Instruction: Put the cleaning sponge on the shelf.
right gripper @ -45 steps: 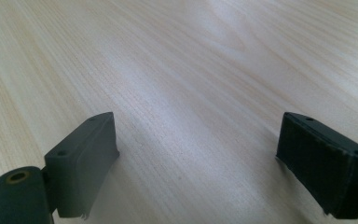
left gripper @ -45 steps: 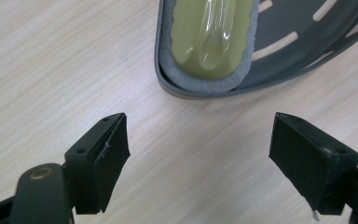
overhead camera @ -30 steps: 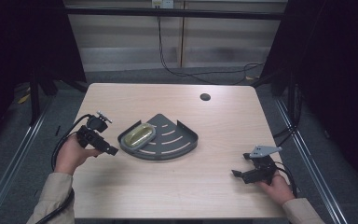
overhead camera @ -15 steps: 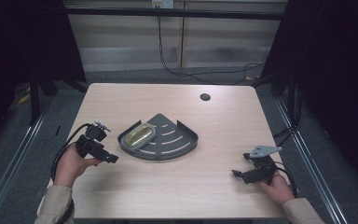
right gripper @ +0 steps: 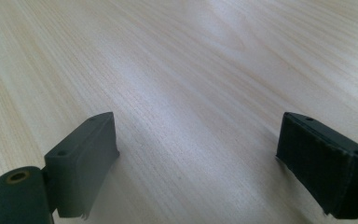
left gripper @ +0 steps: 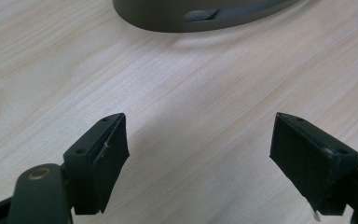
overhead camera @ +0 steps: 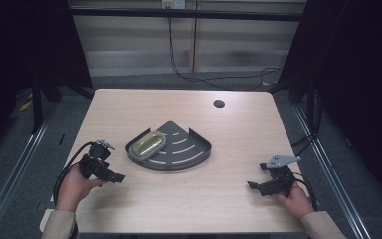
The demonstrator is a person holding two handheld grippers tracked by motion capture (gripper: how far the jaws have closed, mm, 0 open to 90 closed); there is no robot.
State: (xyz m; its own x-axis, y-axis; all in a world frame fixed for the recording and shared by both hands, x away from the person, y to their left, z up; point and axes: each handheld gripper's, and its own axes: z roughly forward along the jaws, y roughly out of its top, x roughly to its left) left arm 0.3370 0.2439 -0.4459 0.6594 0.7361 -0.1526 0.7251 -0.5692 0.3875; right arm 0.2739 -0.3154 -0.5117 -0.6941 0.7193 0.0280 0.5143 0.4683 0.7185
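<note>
My left claw (overhead camera: 115, 177), jaws spread and empty, rests low on the worktop (overhead camera: 179, 209) near the dark fan-shaped tray (overhead camera: 189, 152), which holds a yellowish oval dish (overhead camera: 148, 145) at its left corner; my right claw (overhead camera: 252, 185), likewise spread, lies well apart.

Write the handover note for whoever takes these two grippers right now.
Left gripper: open, empty, low over the table beside the tray's left edge.
Right gripper: open, empty, near the table's right front.
Grey quarter-round tray: mid-table, with the yellowish soap dish sitting on its left corner, overhanging the rim.
Done: judging by the layout, the dish is placed in the tray and released.
Left: probably nothing but checking that the dish sits steady.
</note>
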